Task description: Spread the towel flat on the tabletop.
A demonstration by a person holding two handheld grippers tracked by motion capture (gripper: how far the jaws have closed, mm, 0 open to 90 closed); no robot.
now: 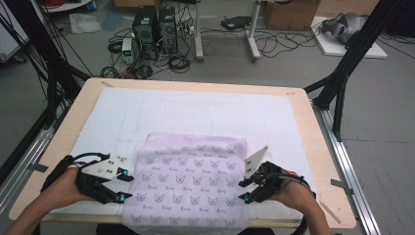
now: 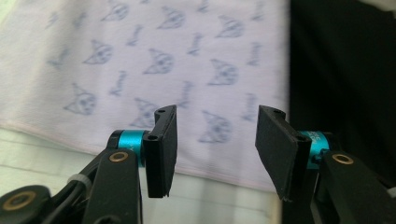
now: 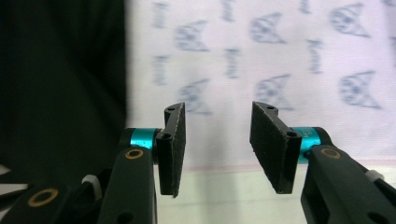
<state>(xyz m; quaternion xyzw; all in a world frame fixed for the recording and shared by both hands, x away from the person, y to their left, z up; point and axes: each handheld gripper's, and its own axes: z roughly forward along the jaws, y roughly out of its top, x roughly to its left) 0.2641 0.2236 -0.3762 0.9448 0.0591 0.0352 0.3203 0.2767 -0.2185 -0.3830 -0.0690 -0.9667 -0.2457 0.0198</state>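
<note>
A pale wooden bench (image 1: 313,147) carries a white sheet (image 1: 195,115), with computers and cables on the floor behind. A lilac cloth (image 1: 191,181) printed with blue cat faces lies flat at the near edge, its front hem hanging over. The left tool (image 1: 125,185) and right tool (image 1: 241,190) flank it, each with jaws apart, gripping nothing.

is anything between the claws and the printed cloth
Nothing visible. The left claw sits open just off the left edge of the printed cloth, the right claw open off its right edge, with bare white table cover between each and the cloth.
</note>
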